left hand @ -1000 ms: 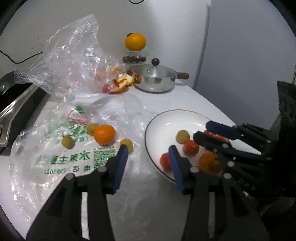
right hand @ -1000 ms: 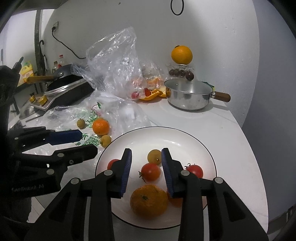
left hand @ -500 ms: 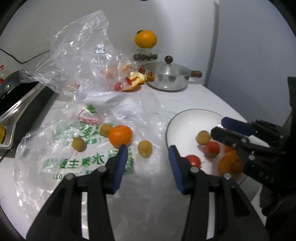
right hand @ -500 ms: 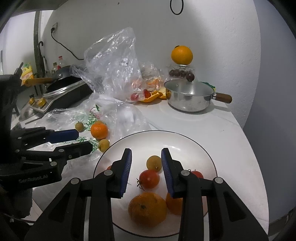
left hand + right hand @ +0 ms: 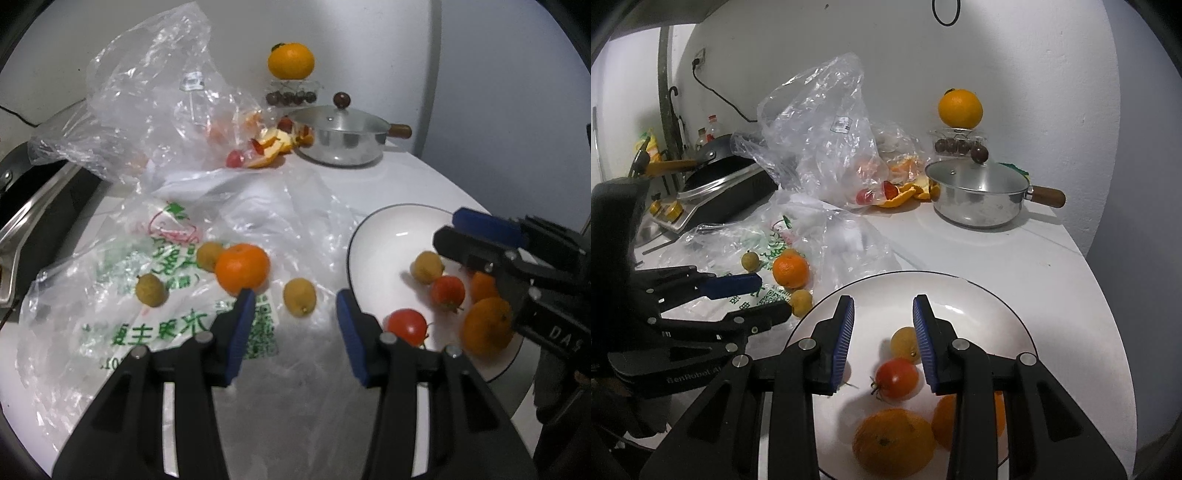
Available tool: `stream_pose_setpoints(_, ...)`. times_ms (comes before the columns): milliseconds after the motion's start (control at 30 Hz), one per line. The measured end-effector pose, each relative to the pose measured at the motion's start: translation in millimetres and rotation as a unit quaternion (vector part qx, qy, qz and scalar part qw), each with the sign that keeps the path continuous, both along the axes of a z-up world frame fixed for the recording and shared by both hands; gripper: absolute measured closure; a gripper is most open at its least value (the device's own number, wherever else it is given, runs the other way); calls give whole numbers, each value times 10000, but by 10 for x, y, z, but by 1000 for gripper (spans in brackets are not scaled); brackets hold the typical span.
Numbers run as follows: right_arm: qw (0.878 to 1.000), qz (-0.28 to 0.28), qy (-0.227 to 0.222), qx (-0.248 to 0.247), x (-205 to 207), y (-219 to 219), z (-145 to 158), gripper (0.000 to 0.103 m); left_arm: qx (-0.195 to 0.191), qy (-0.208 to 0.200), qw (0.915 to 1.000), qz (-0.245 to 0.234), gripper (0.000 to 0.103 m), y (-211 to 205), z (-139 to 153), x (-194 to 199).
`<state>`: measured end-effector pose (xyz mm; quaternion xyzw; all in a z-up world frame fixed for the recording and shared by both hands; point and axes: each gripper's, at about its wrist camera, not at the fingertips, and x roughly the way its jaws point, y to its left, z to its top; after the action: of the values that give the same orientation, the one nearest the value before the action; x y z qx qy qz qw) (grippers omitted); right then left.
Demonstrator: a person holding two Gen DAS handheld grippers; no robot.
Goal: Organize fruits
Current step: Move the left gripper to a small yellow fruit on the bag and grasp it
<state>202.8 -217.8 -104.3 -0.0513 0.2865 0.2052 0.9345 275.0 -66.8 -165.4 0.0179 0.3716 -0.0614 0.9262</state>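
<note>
Fingers of the left gripper gape empty around the small yellow fruit on the crinkled bag beside the plate, where slippery plastic could let it roll away.

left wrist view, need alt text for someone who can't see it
The left gripper, fingers apart and empty, points at a small yellow-brown fruit on a printed plastic bag. A white plate of tomatoes and oranges sits right, under the right gripper.

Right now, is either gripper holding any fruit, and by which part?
Nothing is held. The left gripper and right gripper both have empty, open fingers.
</note>
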Motion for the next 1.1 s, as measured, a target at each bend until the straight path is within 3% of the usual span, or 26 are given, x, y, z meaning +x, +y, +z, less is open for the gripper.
stream_pose_setpoints(433, 9999, -9, 39, 98, 118, -80, -14, 68, 135, 320, 9994, 17, 63, -63, -124, 220)
stream_pose_setpoints(733, 9998, -34, 82, 197, 156, -180, -49, 68, -23, 502, 9987, 119, 71, -65, -199, 320)
stream_pose_setpoints(833, 9997, -58, 116, 219, 157, -220, -75, 68, -102, 513, 9986, 125, 79, -73, -219, 324)
stream_pose_setpoints(1100, 9997, -93, 94, 204, 108, -250, -59, 68, -241, 339, 9990, 170, 79, -51, -111, 229)
